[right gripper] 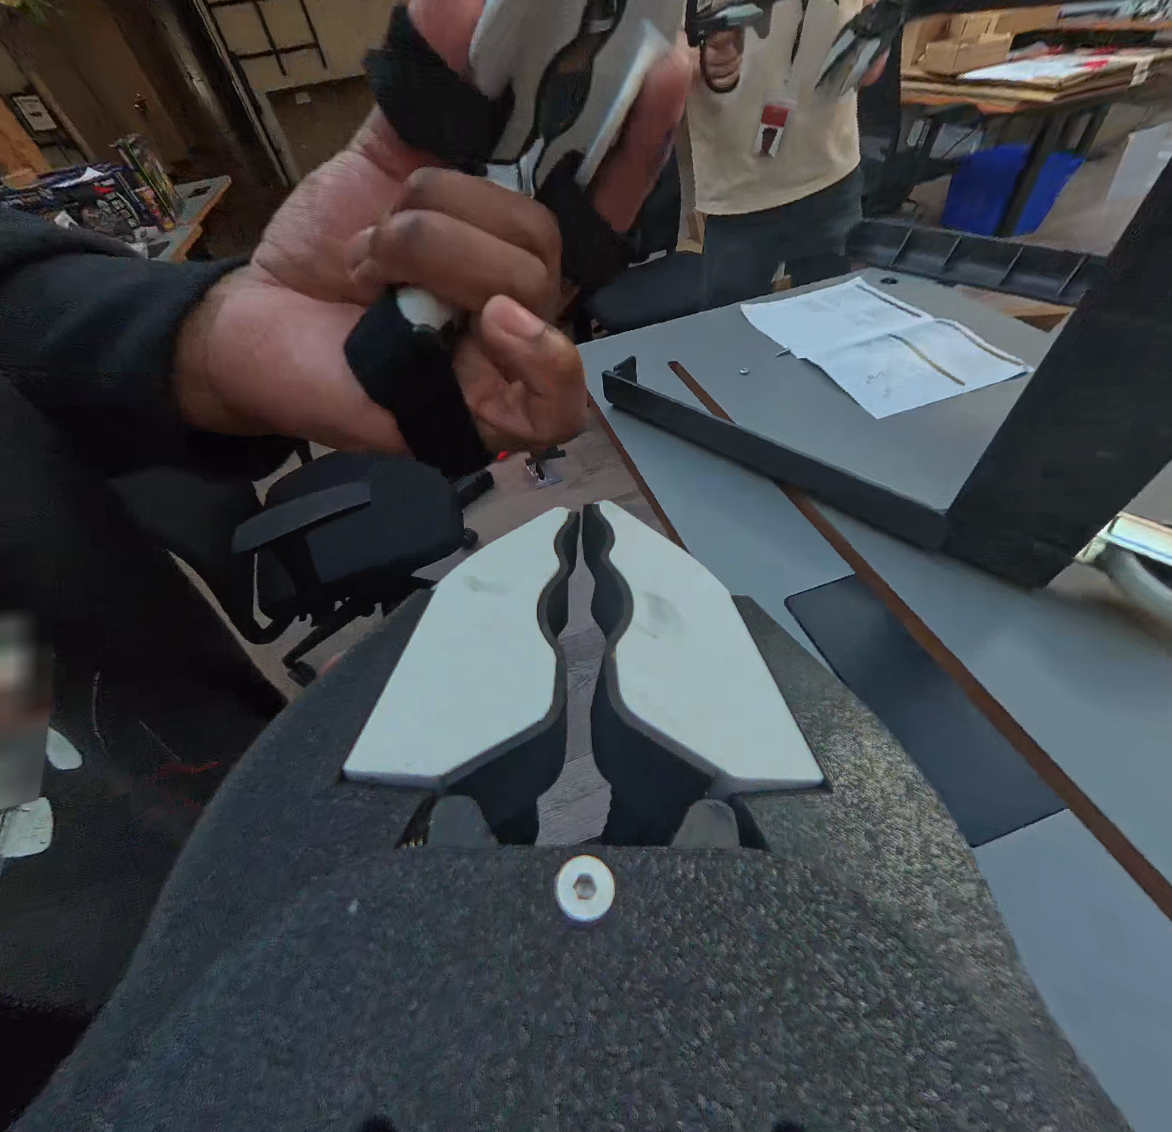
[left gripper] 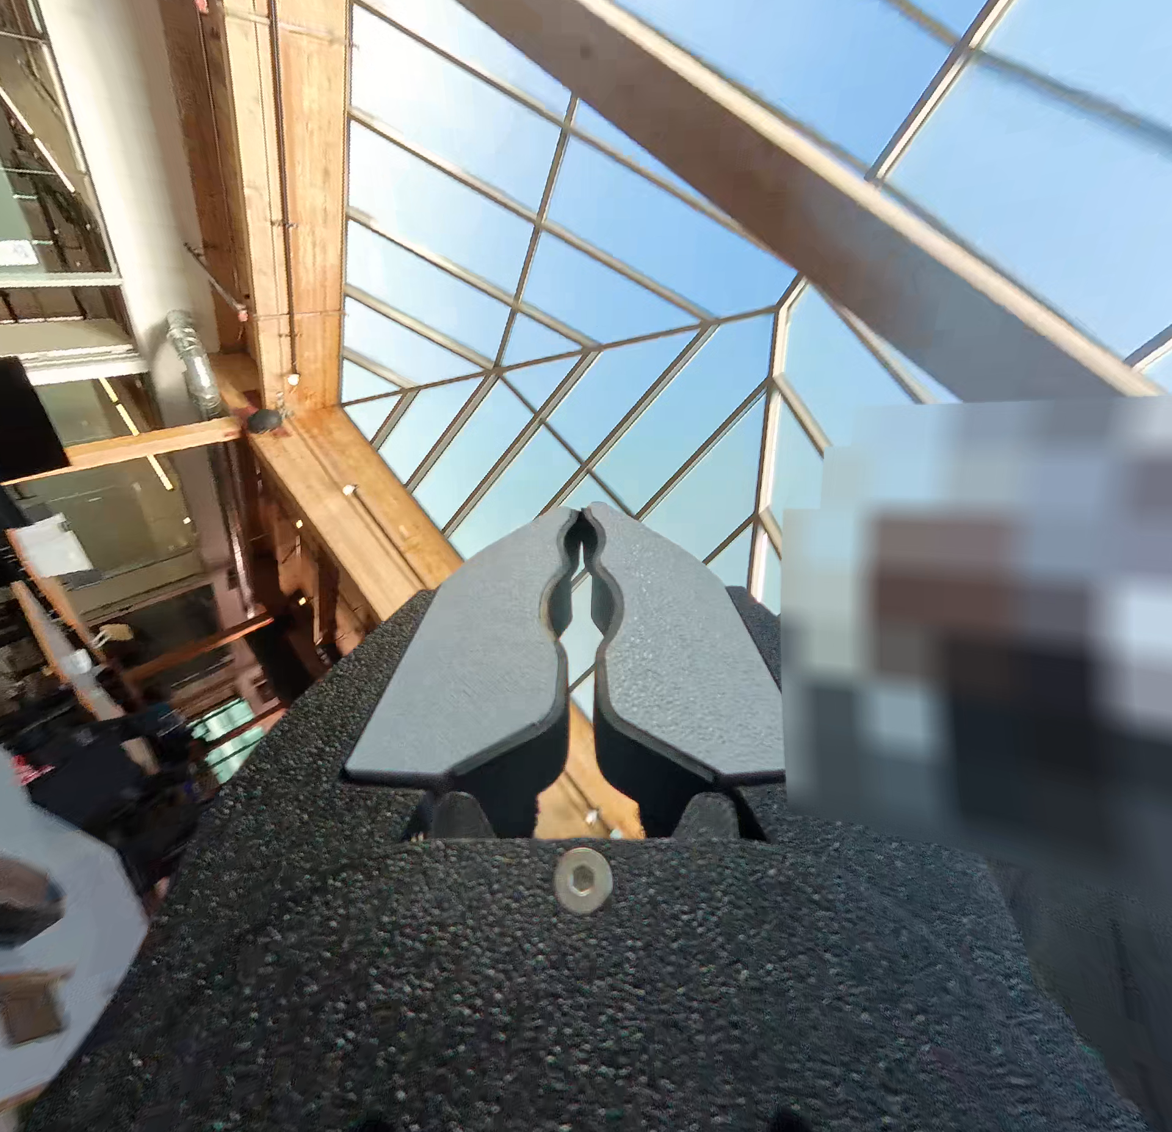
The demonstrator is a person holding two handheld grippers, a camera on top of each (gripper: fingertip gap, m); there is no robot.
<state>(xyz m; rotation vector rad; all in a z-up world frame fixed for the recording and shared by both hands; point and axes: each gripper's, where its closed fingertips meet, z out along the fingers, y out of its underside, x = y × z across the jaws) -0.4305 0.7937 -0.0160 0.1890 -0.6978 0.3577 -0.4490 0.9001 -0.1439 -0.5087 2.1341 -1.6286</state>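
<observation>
My left gripper points up at a glass skylight; its grey jaws are shut with nothing between them. My right gripper has its pale jaws shut and empty, and it hovers over the floor just left of a grey desk's edge. Above it, a hand in a dark sleeve grips the handle of the left gripper, which is raised and blurred. On the desk lie a long black bar joined to a black upright panel, a paper sheet and a small screw.
A black mat lies on the desk's near part. A black office chair stands on the floor to the left. A person in a cream shirt stands beyond the desk. Wooden beams frame the skylight.
</observation>
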